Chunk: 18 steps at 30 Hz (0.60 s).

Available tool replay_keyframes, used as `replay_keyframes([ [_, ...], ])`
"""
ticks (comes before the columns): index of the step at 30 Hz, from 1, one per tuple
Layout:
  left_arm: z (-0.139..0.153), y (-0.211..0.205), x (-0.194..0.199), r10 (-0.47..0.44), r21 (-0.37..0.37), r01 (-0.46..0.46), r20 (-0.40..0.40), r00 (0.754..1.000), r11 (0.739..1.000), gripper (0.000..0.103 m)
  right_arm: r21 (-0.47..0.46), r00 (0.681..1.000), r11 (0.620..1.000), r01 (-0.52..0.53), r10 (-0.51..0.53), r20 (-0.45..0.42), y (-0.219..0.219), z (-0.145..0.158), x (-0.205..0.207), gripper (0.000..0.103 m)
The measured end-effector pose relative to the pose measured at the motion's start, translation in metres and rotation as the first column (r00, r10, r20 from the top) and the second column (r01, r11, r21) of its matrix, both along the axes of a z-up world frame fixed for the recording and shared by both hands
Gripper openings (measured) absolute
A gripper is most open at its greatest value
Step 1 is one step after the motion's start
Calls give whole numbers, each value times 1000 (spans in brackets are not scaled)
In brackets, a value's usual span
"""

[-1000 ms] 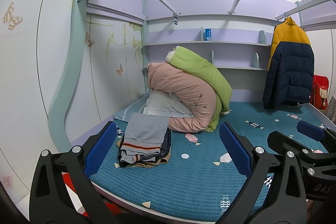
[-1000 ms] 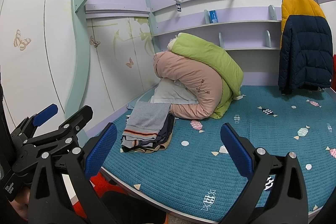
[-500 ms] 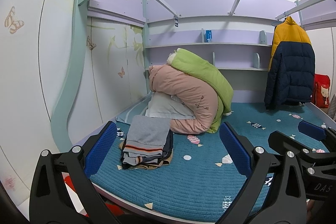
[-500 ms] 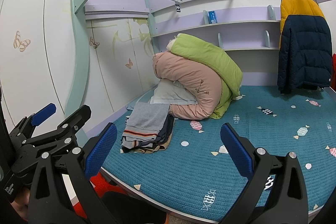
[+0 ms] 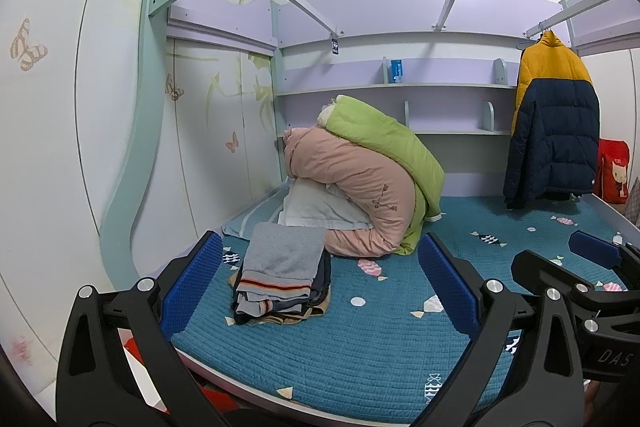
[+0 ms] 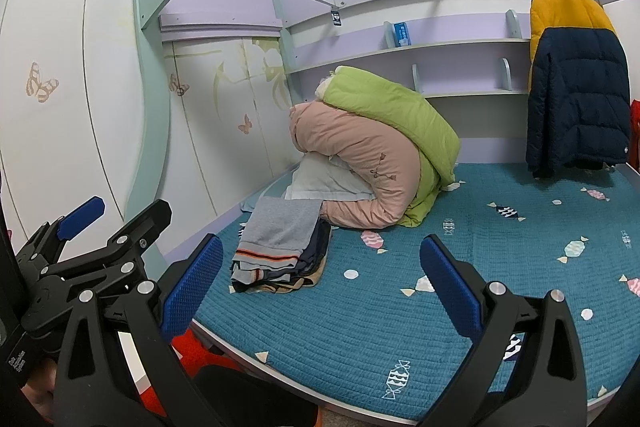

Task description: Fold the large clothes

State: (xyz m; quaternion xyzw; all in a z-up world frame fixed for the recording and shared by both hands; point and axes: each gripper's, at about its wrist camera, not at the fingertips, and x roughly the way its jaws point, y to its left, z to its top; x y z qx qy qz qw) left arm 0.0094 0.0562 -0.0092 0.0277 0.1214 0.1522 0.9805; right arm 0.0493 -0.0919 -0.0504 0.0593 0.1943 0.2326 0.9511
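A stack of folded clothes (image 5: pixel 280 275) with a grey striped garment on top lies on the teal bed mat (image 5: pixel 360 347) near its front left corner; it also shows in the right wrist view (image 6: pixel 280 247). My left gripper (image 5: pixel 320 287) is open and empty, held in front of the bed edge. My right gripper (image 6: pixel 320 283) is open and empty too, beside it on the right. Each gripper shows in the other's view: the right gripper (image 5: pixel 580 287) and the left gripper (image 6: pixel 84 247). A yellow and navy puffer jacket (image 5: pixel 552 123) hangs at the back right.
Rolled pink and green quilts (image 5: pixel 368 179) on a white pillow (image 5: pixel 320 207) sit behind the stack. Purple shelves (image 5: pixel 392 87) line the back wall. A teal bed frame arch (image 5: pixel 136 147) rises at the left. A red bag (image 5: pixel 612 171) is at the far right.
Both grippers have drifted slightly; the view has lowered a little. Nothing on the bed has moved, and both grippers stay open.
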Motion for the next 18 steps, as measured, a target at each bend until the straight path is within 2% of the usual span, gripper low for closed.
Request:
replay_keyframes([
  [7,2,-6,0,-13,14,13,3,1000,1000,98,5,999,999,40,-40,-2,-5,-1,-7,95],
  [18,-9,-30,26,-103,33,105,-42,994,994,98,12,987,987,157,-157,-46,-28,-16,-3,95],
])
